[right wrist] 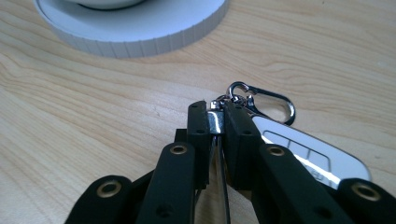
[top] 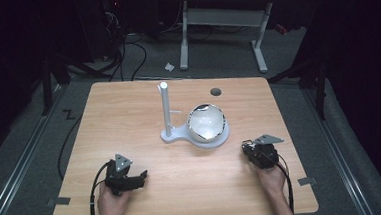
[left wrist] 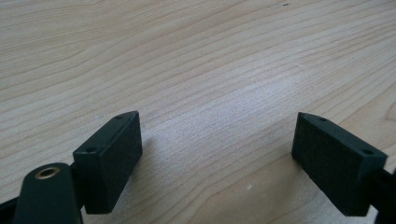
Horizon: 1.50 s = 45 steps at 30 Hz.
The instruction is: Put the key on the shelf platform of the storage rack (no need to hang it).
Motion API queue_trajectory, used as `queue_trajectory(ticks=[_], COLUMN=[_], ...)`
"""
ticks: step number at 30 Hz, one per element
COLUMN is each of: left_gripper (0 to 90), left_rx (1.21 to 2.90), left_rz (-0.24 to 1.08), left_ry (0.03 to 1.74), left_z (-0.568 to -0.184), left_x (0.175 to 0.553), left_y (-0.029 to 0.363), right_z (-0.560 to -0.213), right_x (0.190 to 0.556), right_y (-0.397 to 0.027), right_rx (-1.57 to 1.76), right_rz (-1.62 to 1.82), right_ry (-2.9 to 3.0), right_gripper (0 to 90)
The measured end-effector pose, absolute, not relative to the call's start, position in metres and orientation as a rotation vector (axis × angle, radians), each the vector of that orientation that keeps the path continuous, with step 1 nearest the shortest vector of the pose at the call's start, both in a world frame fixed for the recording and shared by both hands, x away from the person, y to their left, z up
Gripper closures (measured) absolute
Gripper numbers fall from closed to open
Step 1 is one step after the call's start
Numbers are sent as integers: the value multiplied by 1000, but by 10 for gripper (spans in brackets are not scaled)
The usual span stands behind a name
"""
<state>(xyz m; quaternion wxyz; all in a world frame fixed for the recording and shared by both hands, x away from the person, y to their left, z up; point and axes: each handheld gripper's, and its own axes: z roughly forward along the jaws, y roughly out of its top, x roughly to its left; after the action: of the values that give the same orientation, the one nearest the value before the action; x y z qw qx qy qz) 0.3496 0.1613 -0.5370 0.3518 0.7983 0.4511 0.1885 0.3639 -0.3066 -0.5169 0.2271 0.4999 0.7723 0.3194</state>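
A white car key fob (right wrist: 308, 156) with a silver carabiner clip (right wrist: 266, 95) lies on the wooden table (top: 128, 106) at the near right. My right gripper (right wrist: 215, 109) is shut on a thin metal part (right wrist: 215, 122) at the fob's clip end, the fob's body lying just beside the jaws. In the high view the right gripper (top: 246, 146) rests low at the table's near right, a hand behind it. My left gripper (left wrist: 217, 126) stands open over bare wood, nothing between its pads; in the high view this left gripper (top: 142, 176) sits at the near left.
A white stand with an upright post (top: 165, 109) and a round base (top: 180, 134) holds a shiny bowl (top: 207, 121) at the table's middle. Its base rim (right wrist: 140, 32) lies just ahead of the right gripper. A dark round spot (top: 215, 91) marks the far side.
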Motion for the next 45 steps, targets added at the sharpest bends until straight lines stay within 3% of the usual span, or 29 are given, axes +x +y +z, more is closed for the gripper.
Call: queue_trajectory(ticks=[21,45], left_gripper=[165,165], left_rx=[2066,2066], left_rz=[488,488], left_ry=[1168,1168], left_z=[-537,-537], left_x=[350,350], left_y=[161,161], right_z=[-473,-432], right_x=[342,326], right_y=[-316,-293], right_rx=[1263,1070], right_rz=[998,1105], right_ry=[2032,2055], right_gripper=[820,820])
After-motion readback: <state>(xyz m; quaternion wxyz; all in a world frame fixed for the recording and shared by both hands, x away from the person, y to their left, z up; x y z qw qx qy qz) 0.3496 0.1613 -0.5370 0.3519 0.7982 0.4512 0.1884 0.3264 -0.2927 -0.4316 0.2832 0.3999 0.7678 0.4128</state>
